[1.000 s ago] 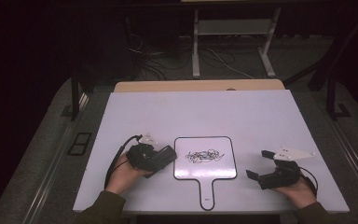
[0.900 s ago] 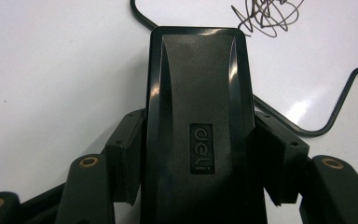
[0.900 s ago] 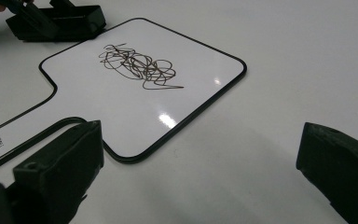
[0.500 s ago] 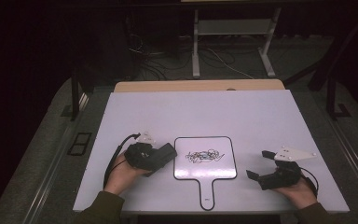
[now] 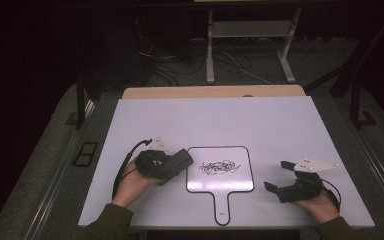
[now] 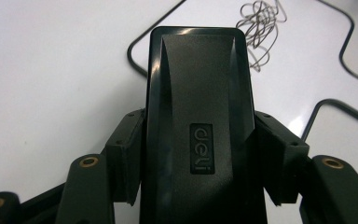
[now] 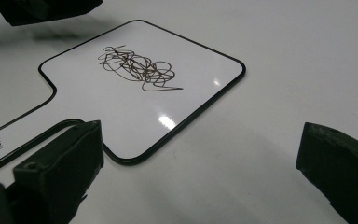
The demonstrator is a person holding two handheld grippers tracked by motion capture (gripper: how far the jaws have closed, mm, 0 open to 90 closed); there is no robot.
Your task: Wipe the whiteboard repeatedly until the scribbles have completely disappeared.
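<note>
On the white bench, close to the person's edge, lies a small paddle-shaped whiteboard with a black rim and its handle pointing toward the person. A tangle of dark scribble sits in the middle of its writing face.

At the board's left edge, the left hand-held gripper is clenched on a black eraser. From the left gripper view, the eraser stands lengthwise between the two black jaws, which press its long sides, its embossed label facing the camera. Its far end reaches over the board's black rim, and the scribble lies just beyond and a little to one side of it. Whether the eraser's underside touches the board I cannot tell.

Well apart on the other side of the board, the right hand-held gripper rests low near the bench, its jaws spread wide with nothing between them. Its own view looks across the bare bench to the whiteboard and the scribble.
</note>
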